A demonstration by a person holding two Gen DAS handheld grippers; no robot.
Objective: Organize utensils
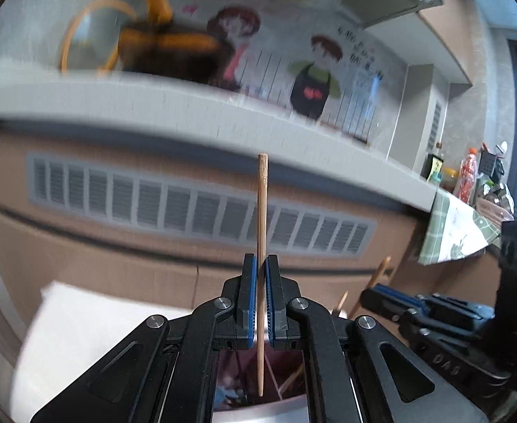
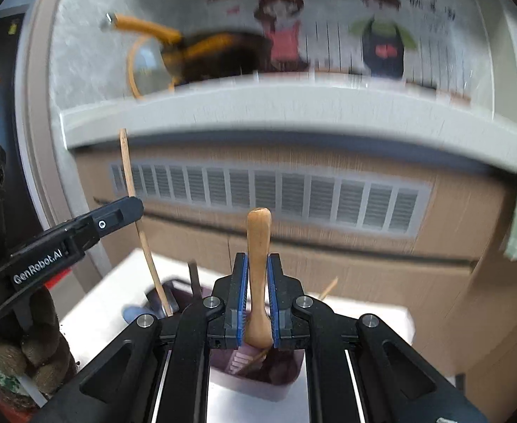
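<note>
- L gripper [image 1: 261, 296]: clamped on thin chopstick [image 1: 261, 246], upright, above holder [image 2: 258, 370]. Risk: stick pivots or slides in narrow pinch.
- R gripper [image 2: 257, 299]: gripping wooden handle [image 2: 257, 264], tapered; may slip w/ tilt.
- Both near: could collide.

L claw [image 1: 261, 303] clamped tight; R claw [image 2: 257, 303] gripping, both aimed slightly down.

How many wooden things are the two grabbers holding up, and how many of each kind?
Thin wooden chopstick, in the left gripper: 1
Thick wooden handle, in the right gripper; its lower end is hidden, so I cannot tell which utensil it is: 1
Total held: 2
</note>
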